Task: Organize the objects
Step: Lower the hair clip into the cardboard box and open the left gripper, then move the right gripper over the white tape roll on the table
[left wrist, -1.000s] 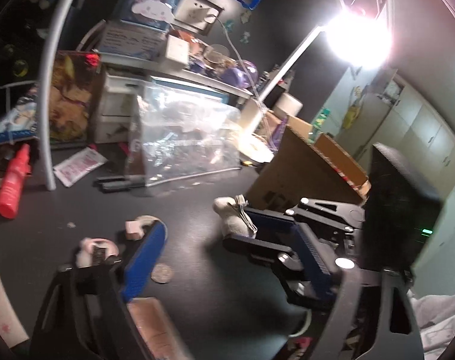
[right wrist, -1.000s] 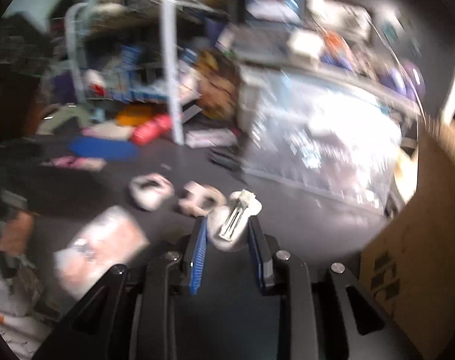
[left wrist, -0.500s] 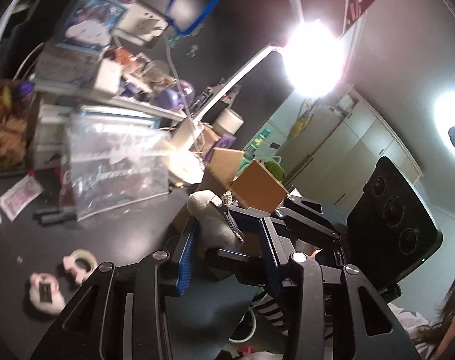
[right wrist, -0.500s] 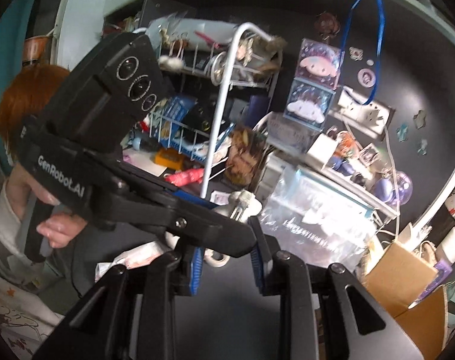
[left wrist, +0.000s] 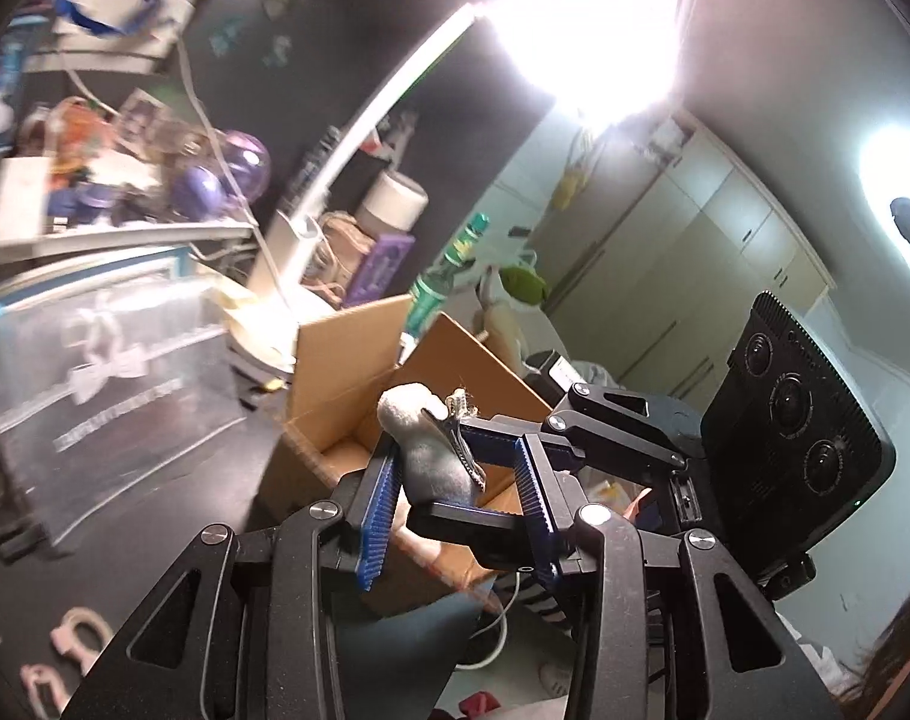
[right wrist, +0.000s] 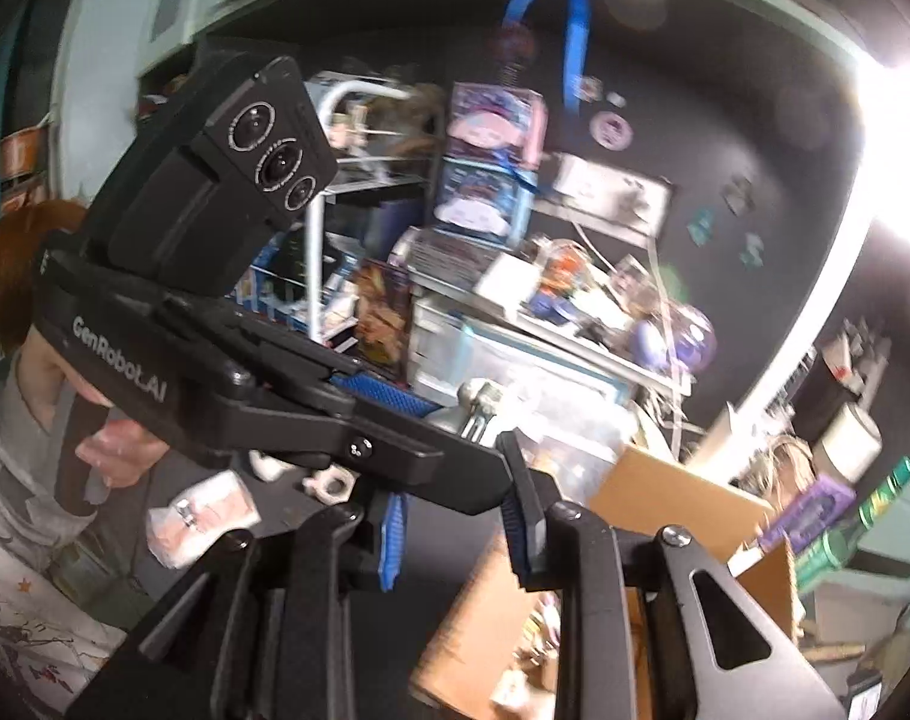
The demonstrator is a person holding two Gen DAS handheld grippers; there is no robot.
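Note:
A fuzzy grey-white hair clip [left wrist: 429, 450] with a metal clasp is held up in the air, above an open cardboard box [left wrist: 359, 378]. In the left wrist view it sits between my left gripper's [left wrist: 455, 501] blue pads, and the right gripper's finger crosses just under it. In the right wrist view the clip [right wrist: 476, 411] shows past the left gripper's arm, beyond my right gripper [right wrist: 458, 531], whose jaws stand apart. Which pads actually press the clip is unclear. The cardboard box [right wrist: 653, 501] lies low right there.
A clear plastic bag [left wrist: 95, 378] stands on the dark desk at the left. Pink and white clips [left wrist: 65, 648] lie on the desk. A lamp [left wrist: 599, 30] glares above. Cluttered shelves [right wrist: 515, 276] line the back. A packet [right wrist: 200, 516] lies near the person.
Both grippers have risen from the desk and swung right toward the cardboard box with the clip. The left gripper's jaws have come around the clip; the right jaws look wider than before.

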